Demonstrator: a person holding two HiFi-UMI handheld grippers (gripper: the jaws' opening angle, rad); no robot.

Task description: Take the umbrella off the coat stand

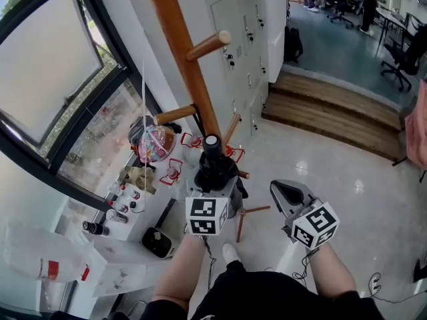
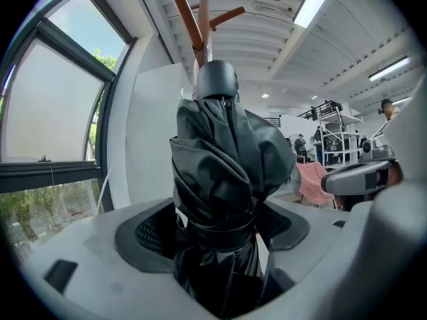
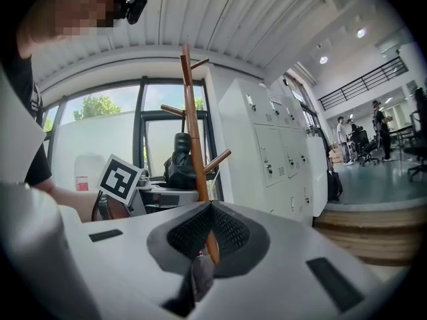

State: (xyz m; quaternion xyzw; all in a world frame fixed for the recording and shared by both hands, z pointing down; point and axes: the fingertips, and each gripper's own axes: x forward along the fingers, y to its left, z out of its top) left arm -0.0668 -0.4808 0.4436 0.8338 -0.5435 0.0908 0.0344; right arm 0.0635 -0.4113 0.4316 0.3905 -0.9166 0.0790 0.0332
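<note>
In the head view the black folded umbrella (image 1: 215,164) stands upright just in front of the wooden coat stand (image 1: 189,59), level with its lower pegs. My left gripper (image 1: 215,180) is shut on it. In the left gripper view the umbrella (image 2: 223,172) fills the space between the jaws, its strap pinched at the pads, its round cap on top. The stand's top (image 2: 200,25) shows behind it. My right gripper (image 1: 285,193) hangs to the right of the stand, jaws together with nothing held. In the right gripper view its pads (image 3: 223,235) meet, with the coat stand (image 3: 192,132) and the umbrella (image 3: 179,165) beyond.
A large window (image 1: 53,79) runs along the left, with a low white table (image 1: 127,245) of bottles and a colourful round item (image 1: 155,144) below it. White lockers (image 1: 243,39) stand behind the stand. A wooden step (image 1: 333,112) lies to the right; people and office chairs (image 1: 400,52) are farther back.
</note>
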